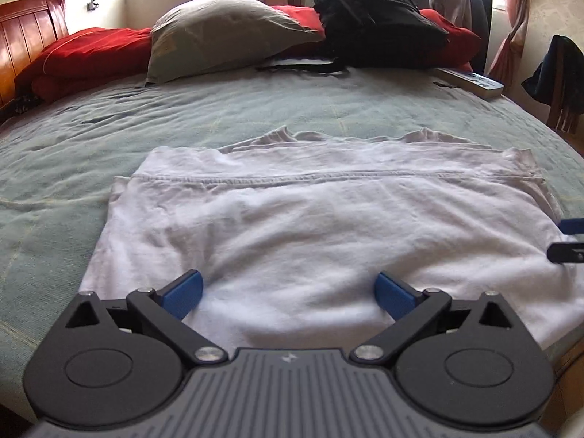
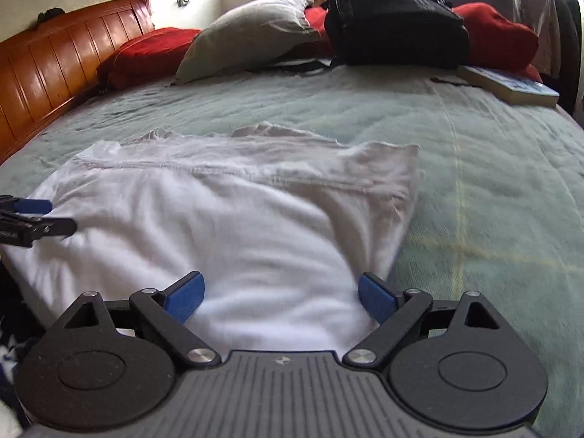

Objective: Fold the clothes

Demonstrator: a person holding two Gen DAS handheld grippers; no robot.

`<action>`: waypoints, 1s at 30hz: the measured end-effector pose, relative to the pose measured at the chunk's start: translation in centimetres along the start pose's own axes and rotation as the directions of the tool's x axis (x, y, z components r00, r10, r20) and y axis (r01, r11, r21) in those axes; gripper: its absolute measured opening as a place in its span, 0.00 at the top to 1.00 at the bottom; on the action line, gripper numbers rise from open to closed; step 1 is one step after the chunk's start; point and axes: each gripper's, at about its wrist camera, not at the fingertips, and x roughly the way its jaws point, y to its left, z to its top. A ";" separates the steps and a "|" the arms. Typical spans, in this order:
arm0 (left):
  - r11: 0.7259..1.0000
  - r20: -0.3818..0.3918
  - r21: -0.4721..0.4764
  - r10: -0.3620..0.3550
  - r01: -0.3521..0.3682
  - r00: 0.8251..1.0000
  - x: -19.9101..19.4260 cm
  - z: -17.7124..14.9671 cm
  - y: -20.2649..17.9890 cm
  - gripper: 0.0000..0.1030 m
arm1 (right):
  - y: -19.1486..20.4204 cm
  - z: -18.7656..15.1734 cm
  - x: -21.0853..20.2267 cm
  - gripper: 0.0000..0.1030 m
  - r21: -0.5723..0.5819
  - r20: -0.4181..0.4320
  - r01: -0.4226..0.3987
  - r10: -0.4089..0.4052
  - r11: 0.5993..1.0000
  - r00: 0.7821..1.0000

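Observation:
A white garment (image 1: 310, 226) lies folded over on the green bedspread (image 1: 182, 124), its hemmed edge turned up across the far side. My left gripper (image 1: 290, 294) hovers open over the garment's near edge, blue pads (image 1: 184, 294) wide apart with only flat cloth below them. In the right wrist view the same white garment (image 2: 226, 219) spreads left of centre, and my right gripper (image 2: 279, 295) stands open above its near right corner, nothing pinched. Each gripper's tip shows at the edge of the other's view.
A grey pillow (image 1: 222, 34), red bedding (image 1: 87, 54) and a black backpack (image 1: 372, 22) sit at the far end of the bed. A book (image 2: 511, 85) lies at the far right edge. The wooden headboard (image 2: 62, 58) runs along the left.

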 end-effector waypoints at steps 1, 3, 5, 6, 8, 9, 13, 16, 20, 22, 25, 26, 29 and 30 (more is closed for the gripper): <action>1.000 0.014 0.009 0.008 -0.008 1.000 -0.3 0.2 -0.1 0.02 | 0.1 0.3 -0.4 0.08 -0.008 -0.011 0.010 -0.010 1.000 1.000; 1.000 0.039 0.024 0.008 -0.009 0.999 -0.7 0.5 -0.1 0.02 | 0.9 1.9 -1.0 0.08 -0.049 0.048 0.039 -0.037 0.998 0.998; 1.000 0.029 0.010 -0.004 0.004 1.000 -0.5 0.4 0.3 0.02 | 1.5 3.7 -1.0 0.05 -0.076 0.100 0.040 -0.033 0.996 0.994; 1.000 0.024 0.004 -0.010 0.010 1.000 -0.4 0.3 0.4 0.02 | 1.8 4.6 -0.7 0.05 -0.083 0.120 0.024 -0.014 0.996 0.993; 1.000 0.013 -0.016 -0.015 0.015 1.000 -0.1 0.1 0.9 0.02 | 2.4 5.7 0.9 0.05 -0.085 0.118 0.011 -0.001 0.996 0.993; 0.999 0.008 -0.036 -0.004 0.004 1.000 0.1 -0.4 1.4 0.02 | 2.5 5.8 1.8 0.05 -0.082 0.095 0.011 -0.003 0.997 0.995; 0.988 0.008 -0.127 0.088 -0.087 0.996 -1.2 -1.0 3.0 0.02 | 0.3 3.2 3.7 0.04 -0.006 0.007 0.072 -0.071 0.997 0.997; 0.981 0.019 -0.171 0.098 -0.093 0.995 -2.4 -0.5 4.0 0.03 | -0.1 2.4 1.1 0.04 0.028 0.031 0.104 -0.105 0.994 0.994; 0.990 0.064 -0.132 0.058 -0.049 0.996 -3.4 -0.3 3.0 0.02 | 2.5 2.5 -2.1 0.01 -0.035 0.106 0.022 -0.018 0.999 0.994; 0.987 0.059 -0.149 0.062 -0.053 0.996 -3.6 -0.9 3.0 0.02 | 4.3 2.5 -2.5 0.00 -0.071 0.123 -0.031 0.039 0.997 0.992; 0.971 -0.002 -0.210 0.114 -0.111 0.994 -3.7 -2.5 4.7 0.02 | 6.1 1.7 -1.9 0.00 -0.105 0.090 -0.063 0.073 0.992 0.993; 0.963 -0.028 -0.231 0.133 -0.135 0.991 -3.8 -3.2 5.3 0.02 | 6.4 1.3 -1.4 0.00 -0.110 0.073 -0.061 0.069 0.992 0.995; 0.948 -0.028 -0.279 0.153 -0.155 0.988 -5.5 -4.0 6.8 0.03 | 6.6 0.2 0.2 0.00 -0.108 0.010 -0.011 0.013 0.994 1.000; 0.943 -0.022 -0.293 0.157 -0.157 0.987 -6.2 -4.2 7.3 0.03 | 6.6 0.0 0.8 0.00 -0.118 -0.010 0.017 -0.019 0.993 1.000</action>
